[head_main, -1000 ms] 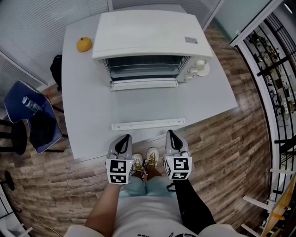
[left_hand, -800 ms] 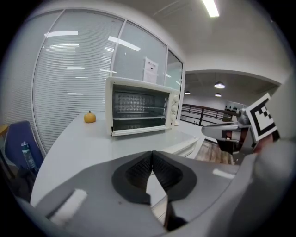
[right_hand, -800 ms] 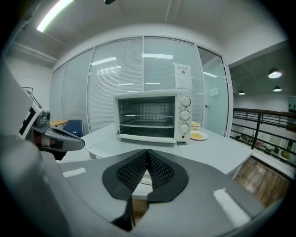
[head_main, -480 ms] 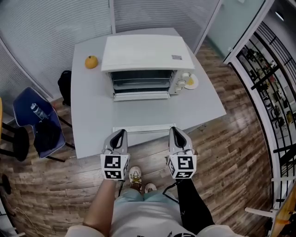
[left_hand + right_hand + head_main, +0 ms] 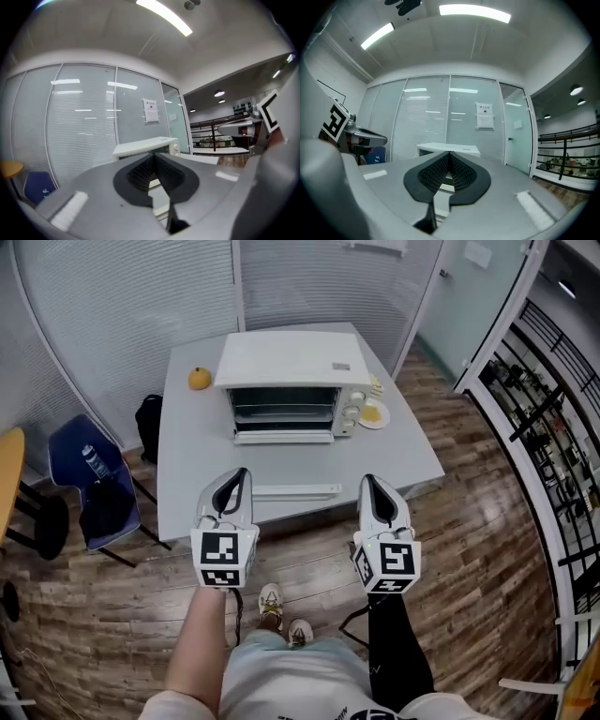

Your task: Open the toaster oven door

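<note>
Head view: toaster oven point(image 5: 286, 381) sits upper center of the frame, at the back of a grey table point(image 5: 187, 474). Its door point(image 5: 291, 465) is already down, lying flat toward the near edge, with the white handle bar point(image 5: 295, 490) at the front end. Racks are visible inside the open cavity. Orange point(image 5: 199, 379) on the table just left of the oven; small plate point(image 5: 373, 414) with something yellow just right of it.

Left gripper point(image 5: 240, 472) lower left of center, right gripper point(image 5: 367, 480) lower right, both over the table's near edge, well apart from the oven. Handle bar is between the two tips, touching neither.

Both gripper views: jaws pressed together at the tips, nothing between them, oven beyond.

Blue chair point(image 5: 94, 488) with a bottle point(image 5: 94, 463) at left; black bag point(image 5: 148, 418) beside the table.
</note>
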Available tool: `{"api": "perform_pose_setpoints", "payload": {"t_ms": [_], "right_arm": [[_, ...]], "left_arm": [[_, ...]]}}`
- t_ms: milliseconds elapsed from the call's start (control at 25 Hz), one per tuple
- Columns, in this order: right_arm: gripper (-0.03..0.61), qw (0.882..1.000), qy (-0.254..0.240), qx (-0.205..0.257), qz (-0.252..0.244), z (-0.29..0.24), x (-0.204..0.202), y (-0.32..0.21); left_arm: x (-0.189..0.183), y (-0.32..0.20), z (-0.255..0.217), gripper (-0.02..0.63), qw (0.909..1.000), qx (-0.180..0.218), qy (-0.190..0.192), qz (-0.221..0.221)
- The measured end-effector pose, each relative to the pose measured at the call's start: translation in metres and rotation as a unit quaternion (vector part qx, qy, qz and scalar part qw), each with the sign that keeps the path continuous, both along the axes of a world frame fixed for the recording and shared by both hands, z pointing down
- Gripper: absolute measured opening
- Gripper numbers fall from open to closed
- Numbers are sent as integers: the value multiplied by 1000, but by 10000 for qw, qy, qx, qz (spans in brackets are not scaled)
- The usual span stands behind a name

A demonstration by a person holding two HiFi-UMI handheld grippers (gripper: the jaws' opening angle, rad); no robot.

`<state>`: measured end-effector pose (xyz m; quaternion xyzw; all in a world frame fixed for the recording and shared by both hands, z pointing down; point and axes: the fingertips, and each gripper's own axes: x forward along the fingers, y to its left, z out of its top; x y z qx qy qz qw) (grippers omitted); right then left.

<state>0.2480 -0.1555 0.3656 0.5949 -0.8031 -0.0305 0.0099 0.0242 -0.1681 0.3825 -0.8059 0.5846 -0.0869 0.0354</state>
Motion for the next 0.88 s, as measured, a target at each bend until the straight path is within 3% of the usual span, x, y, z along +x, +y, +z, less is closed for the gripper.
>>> {"api": "perform_pose_setpoints", "payload": {"t_ms": [320, 520, 880], "right_arm": [[3, 9987, 187, 284, -386, -31, -1, 47], [3, 9980, 191, 386, -452, -41, 2, 63], [3, 9966, 366, 440, -594, -45, -4, 75]], "left_arm": [[2, 51, -36, 58, 9994, 248, 148, -181], [8, 70, -57, 58, 9987, 467, -4, -187], [11, 82, -65, 58, 9987, 444, 213, -128]]}}
